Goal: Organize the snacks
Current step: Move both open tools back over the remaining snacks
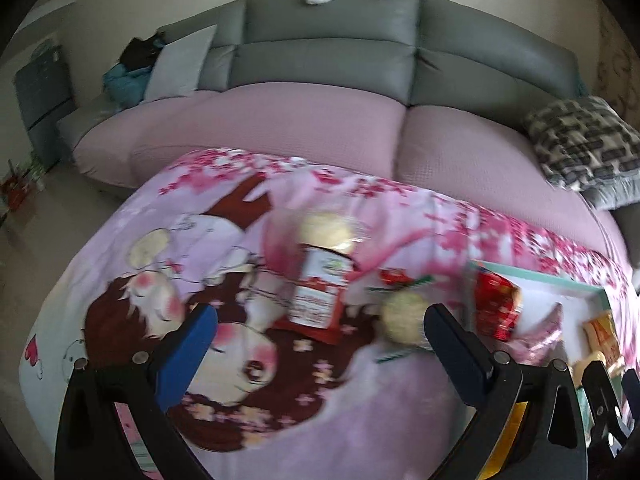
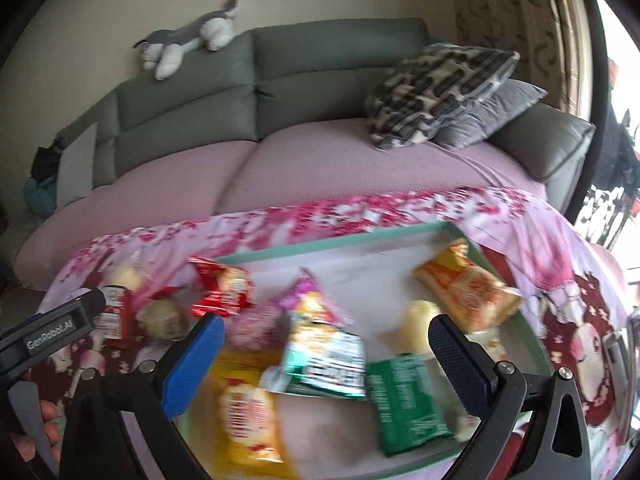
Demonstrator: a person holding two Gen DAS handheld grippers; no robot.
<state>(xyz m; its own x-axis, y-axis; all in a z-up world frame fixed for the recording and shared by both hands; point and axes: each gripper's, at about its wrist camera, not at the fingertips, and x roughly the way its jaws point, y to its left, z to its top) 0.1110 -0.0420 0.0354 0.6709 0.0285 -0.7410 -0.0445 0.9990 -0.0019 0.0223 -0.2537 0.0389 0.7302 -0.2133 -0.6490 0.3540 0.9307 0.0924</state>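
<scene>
In the left wrist view my left gripper (image 1: 320, 332) is open and empty above the pink printed cloth. Between and just beyond its fingers lie a red-and-white snack packet (image 1: 318, 294) and a round pale pastry packet (image 1: 404, 314). In the right wrist view my right gripper (image 2: 326, 344) is open and empty over a teal-rimmed tray (image 2: 332, 248). The tray holds several packets: a teal-and-white one (image 2: 326, 360), a green one (image 2: 404, 400), a yellow one (image 2: 244, 404), an orange one (image 2: 468, 292), a pink one (image 2: 308, 300) and a red one (image 2: 222, 288).
A grey sofa (image 1: 320, 40) with a pink cover (image 1: 280, 120) stands behind the table. Patterned cushions (image 2: 436, 92) lie on its right end, and a plush dog (image 2: 188, 40) lies on the backrest. The left gripper shows at the left of the right wrist view (image 2: 52, 332).
</scene>
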